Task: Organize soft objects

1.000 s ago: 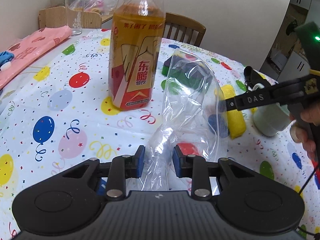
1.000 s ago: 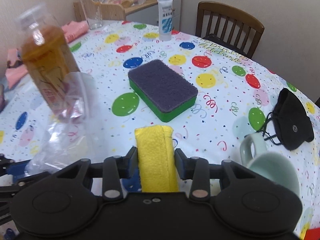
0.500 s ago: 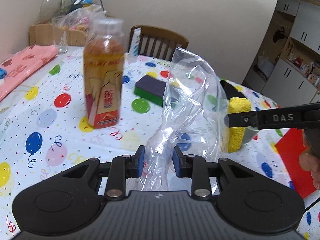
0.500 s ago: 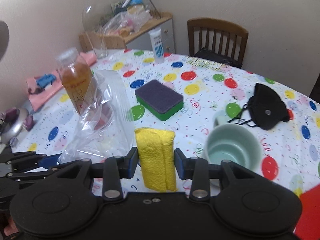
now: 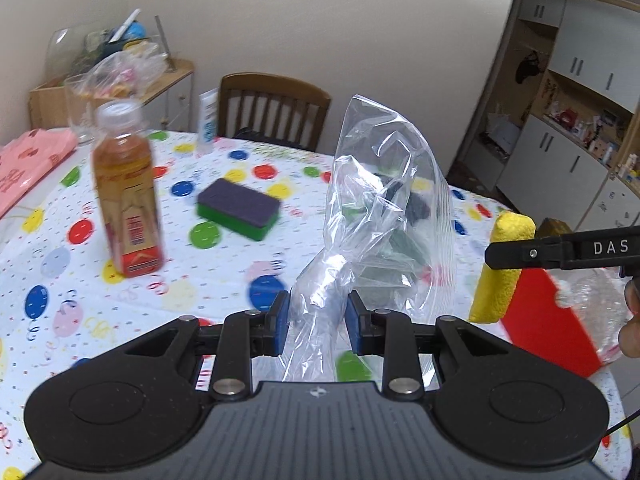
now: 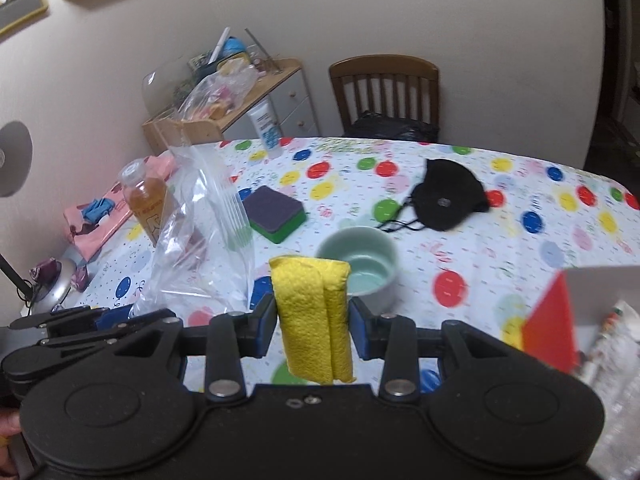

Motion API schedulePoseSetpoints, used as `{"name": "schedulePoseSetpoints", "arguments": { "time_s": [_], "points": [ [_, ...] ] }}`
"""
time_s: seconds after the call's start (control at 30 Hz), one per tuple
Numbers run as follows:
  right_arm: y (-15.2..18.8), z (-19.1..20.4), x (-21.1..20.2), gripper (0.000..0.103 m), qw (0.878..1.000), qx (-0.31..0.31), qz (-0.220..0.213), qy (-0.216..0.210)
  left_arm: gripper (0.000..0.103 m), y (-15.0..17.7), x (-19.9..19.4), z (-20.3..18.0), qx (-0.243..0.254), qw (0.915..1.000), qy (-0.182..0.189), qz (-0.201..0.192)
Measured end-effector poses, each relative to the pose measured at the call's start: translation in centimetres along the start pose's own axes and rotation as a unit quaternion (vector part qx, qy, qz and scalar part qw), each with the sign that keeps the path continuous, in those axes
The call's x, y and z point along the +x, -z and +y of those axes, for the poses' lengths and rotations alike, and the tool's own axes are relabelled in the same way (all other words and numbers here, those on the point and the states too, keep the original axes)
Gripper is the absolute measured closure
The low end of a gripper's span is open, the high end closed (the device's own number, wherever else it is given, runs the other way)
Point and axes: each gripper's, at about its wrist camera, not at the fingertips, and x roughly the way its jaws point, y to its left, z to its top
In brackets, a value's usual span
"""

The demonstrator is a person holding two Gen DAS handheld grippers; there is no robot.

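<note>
My left gripper (image 5: 316,322) is shut on the bunched lower part of a clear zip bag (image 5: 384,204), which stands up above the table with its zip edge on the right. My right gripper (image 6: 313,330) is shut on a folded yellow cloth (image 6: 314,312), held upright above the table. In the left wrist view the yellow cloth (image 5: 502,268) hangs just right of the bag, clamped by a right finger (image 5: 560,254). In the right wrist view the bag (image 6: 200,232) rises to the left of the cloth. A green sponge with a purple top (image 5: 238,208) (image 6: 274,212) lies on the tablecloth.
An orange drink bottle (image 5: 126,196) stands at the left. A pale green cup (image 6: 358,270), a black face mask (image 6: 446,196) and a white tube (image 6: 266,126) are on the balloon-print table (image 6: 520,184). A red box (image 5: 548,316) sits at the right edge, a wooden chair (image 5: 274,108) behind.
Both grippers have risen and pulled back from the table, carrying the bag and the yellow cloth up. The cloth now hangs clear of the tabletop, a little further right of the bag.
</note>
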Motion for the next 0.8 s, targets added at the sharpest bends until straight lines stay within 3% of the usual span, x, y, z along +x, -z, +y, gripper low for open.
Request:
{"name": "schedulePoseSetpoints", "arguments": {
  "time_s": [0.4, 0.8],
  "points": [
    [1.4, -7.4, -8.3, 0.066, 0.999, 0.022, -0.032, 0.034, 0.075, -0.6, -0.1, -10.0, 0.043, 0.9977, 0.052, -0.005],
    [3.8, -15.2, -13.6, 0.066, 0.995, 0.056, -0.05, 0.07, 0.075, -1.1, 1.8, -19.4, 0.09, 0.9912, 0.097, 0.014]
  ]
}}
